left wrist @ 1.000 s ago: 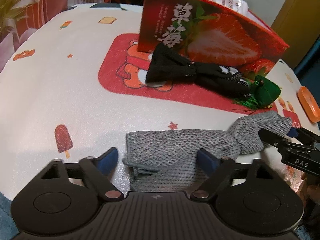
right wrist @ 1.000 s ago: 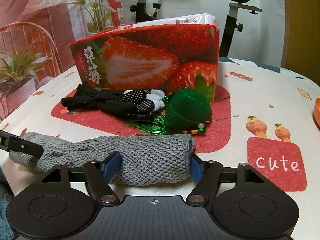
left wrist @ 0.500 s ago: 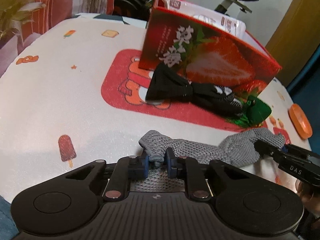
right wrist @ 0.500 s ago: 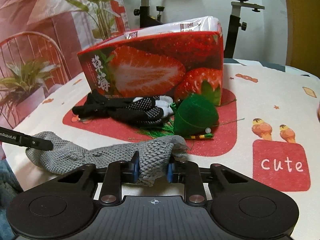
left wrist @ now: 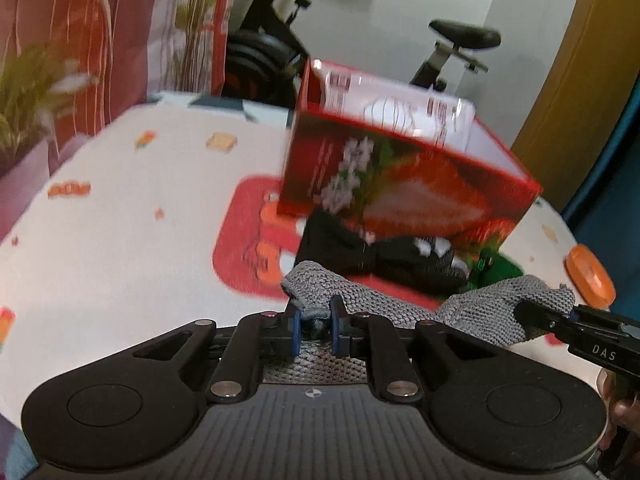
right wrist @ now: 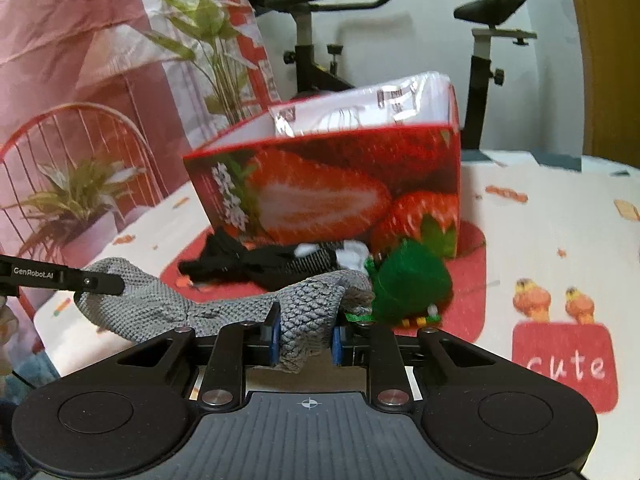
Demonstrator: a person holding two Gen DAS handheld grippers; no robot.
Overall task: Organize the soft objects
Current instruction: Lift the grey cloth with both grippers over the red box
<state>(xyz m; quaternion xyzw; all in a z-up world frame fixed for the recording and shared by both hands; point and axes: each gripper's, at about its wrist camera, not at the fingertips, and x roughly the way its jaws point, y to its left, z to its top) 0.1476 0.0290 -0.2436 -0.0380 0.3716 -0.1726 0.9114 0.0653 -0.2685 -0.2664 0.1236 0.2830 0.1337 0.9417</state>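
A grey knitted cloth (left wrist: 400, 308) hangs stretched between both grippers, lifted off the table. My left gripper (left wrist: 314, 330) is shut on one end of it. My right gripper (right wrist: 306, 338) is shut on the other end (right wrist: 308, 312); its fingers also show at the right of the left wrist view (left wrist: 536, 318). Behind the cloth lie a black glove (right wrist: 264, 266) and a green pouch (right wrist: 412, 284), in front of a red strawberry box (right wrist: 344, 196) holding a white packet (right wrist: 380, 100).
The table has a white printed cloth (left wrist: 132, 240) with red patches. An orange dish (left wrist: 590, 280) sits at the far right edge. Exercise bikes (right wrist: 320, 40), plants (right wrist: 80, 196) and a red wire chair (right wrist: 92, 152) stand behind the table.
Both grippers closed on the ends of the grey cloth, then lifted it off the table. The views rose and tilted up toward the box.
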